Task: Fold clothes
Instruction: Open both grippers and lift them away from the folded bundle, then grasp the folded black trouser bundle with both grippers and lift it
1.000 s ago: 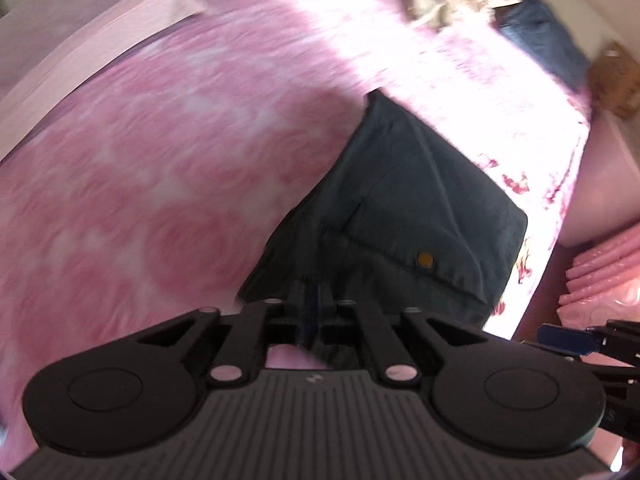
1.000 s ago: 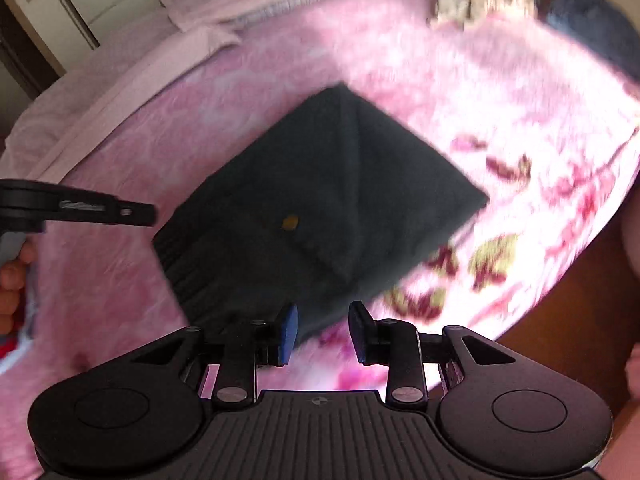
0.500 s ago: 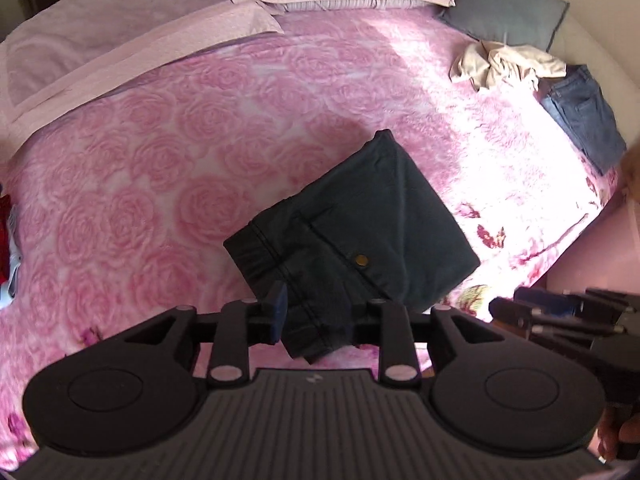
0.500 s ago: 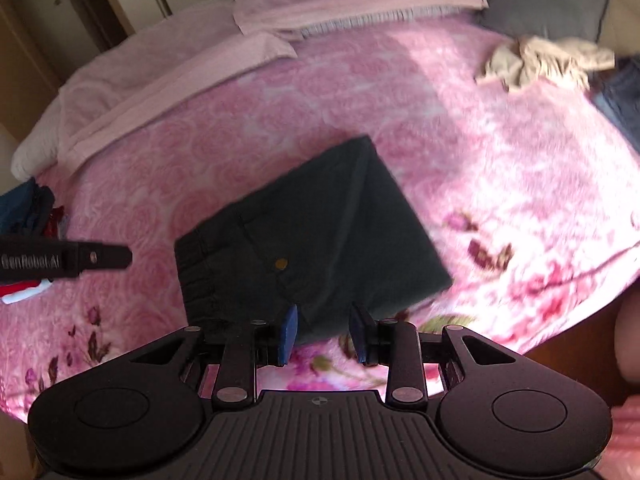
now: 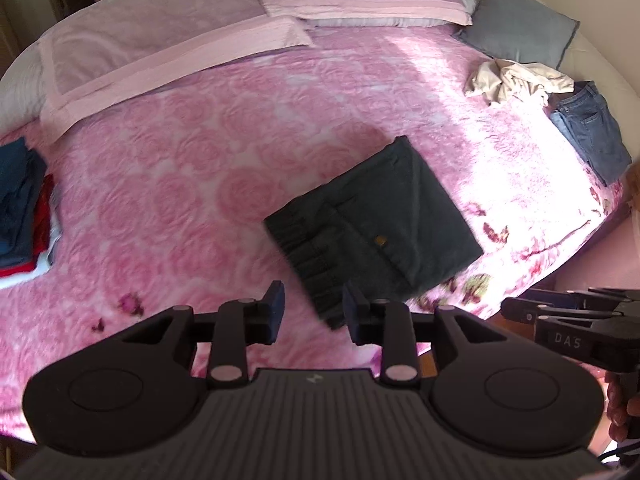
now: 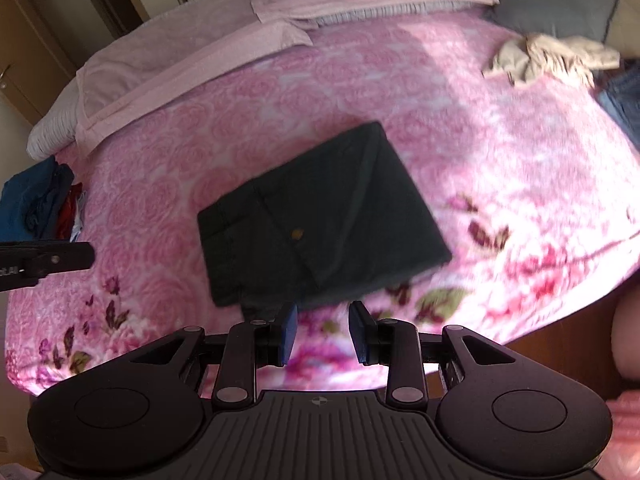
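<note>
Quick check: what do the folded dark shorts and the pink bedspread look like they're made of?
Folded dark shorts: likely a matte woven cotton or twill, judging by the crisp fold edges, stitched pocket and brass-coloured button. Pink bedspread: seems a soft quilted or plush fabric, with raised rose shapes.

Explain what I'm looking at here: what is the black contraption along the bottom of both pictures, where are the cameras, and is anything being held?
No robot here: a person carries a black two-finger tool in each hand, with a wide-angle camera on each looking along its fingers. One picture looks over the left tool, the other over the right tool. Both point down at a bed with a pink rose-patterned bedspread. On it lies a folded dark green pair of trousers with a small brass button. Further off are a crumpled beige garment, folded blue jeans, a grey cushion and a stack of blue and red clothes. Nothing is held: the left tool's jaws are opening with nothing gripped, and the right tool's stand apart, empty.
</note>
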Demonstrator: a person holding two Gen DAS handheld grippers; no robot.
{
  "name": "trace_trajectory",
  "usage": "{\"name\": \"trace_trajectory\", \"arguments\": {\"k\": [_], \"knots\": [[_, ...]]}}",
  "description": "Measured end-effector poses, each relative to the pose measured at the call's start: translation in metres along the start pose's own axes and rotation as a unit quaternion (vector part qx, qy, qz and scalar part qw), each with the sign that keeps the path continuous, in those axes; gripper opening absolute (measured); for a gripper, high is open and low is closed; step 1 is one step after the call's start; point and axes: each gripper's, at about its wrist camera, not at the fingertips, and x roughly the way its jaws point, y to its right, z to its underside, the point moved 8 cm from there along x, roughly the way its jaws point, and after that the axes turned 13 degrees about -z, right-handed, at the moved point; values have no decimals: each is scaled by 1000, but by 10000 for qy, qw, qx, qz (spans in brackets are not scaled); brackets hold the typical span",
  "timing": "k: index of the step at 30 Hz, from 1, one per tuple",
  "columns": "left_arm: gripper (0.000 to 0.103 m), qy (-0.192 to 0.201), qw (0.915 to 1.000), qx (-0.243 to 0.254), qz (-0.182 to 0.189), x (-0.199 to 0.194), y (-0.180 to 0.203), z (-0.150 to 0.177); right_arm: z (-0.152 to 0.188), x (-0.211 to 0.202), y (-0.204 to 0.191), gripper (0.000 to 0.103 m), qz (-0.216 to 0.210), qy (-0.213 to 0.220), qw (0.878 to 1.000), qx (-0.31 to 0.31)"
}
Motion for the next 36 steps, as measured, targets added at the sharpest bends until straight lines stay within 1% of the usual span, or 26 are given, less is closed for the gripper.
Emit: {"name": "trace_trajectory", "arguments": {"k": [4, 9, 14, 18, 23, 31, 33, 36], "knots": [[28, -101, 9999, -83, -4, -7, -26, 25, 23, 0, -20, 33, -16, -87, 9999, 85], [28, -143, 9999, -19, 49, -16, -40, 50, 51, -1, -47, 33, 4, -97, 9999, 94], [29, -2, 9998, 34, 188, -27, -46, 58, 66, -9, -58, 33, 51, 10, 9997, 228], [31, 160, 9996, 67, 233, -35, -47, 56, 65, -17, -66, 33, 104, 181, 9997, 160], [31, 270, 9993, 52, 257, -40, -48, 51, 60, -20, -68, 33, 93, 270, 9994, 182], [33, 209, 9993, -124, 270, -27, -46, 35, 41, -8, -62, 33, -3, 181, 9998, 24], [37, 164, 9989, -225, 368, -20, -44, 30, 34, -4, -56, 33, -30, 155, 9999, 4], [38, 14, 9960, -638, 626, -3, -45, 23, 18, 4, -43, 33, -88, 80, 9999, -52]]}}
